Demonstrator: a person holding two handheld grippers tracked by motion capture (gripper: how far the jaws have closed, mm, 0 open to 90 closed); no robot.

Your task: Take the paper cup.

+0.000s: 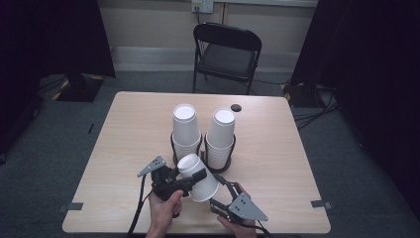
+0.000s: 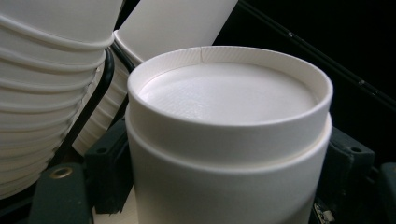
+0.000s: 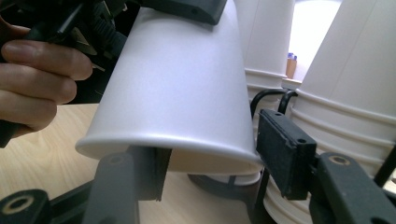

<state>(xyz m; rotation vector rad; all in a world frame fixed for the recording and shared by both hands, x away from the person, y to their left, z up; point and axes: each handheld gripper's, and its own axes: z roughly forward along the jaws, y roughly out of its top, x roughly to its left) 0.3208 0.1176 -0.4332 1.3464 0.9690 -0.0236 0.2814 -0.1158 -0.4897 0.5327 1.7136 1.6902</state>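
Note:
A white paper cup is held tilted above the table's front, base up and to the left, with my left gripper shut on its upper part. In the left gripper view the cup's recessed base faces me between the black jaws of the left gripper, and a seam below the base looks like a second cup nested over it. My right gripper reaches the cup's mouth from below right. In the right gripper view the right gripper has one jaw inside the cup's open mouth and the other pad beside the rim, not clamping.
Two tall stacks of upside-down white cups stand mid-table in black wire holders, just beyond the held cup. A small black disc lies behind them. A black folding chair stands past the table's far edge.

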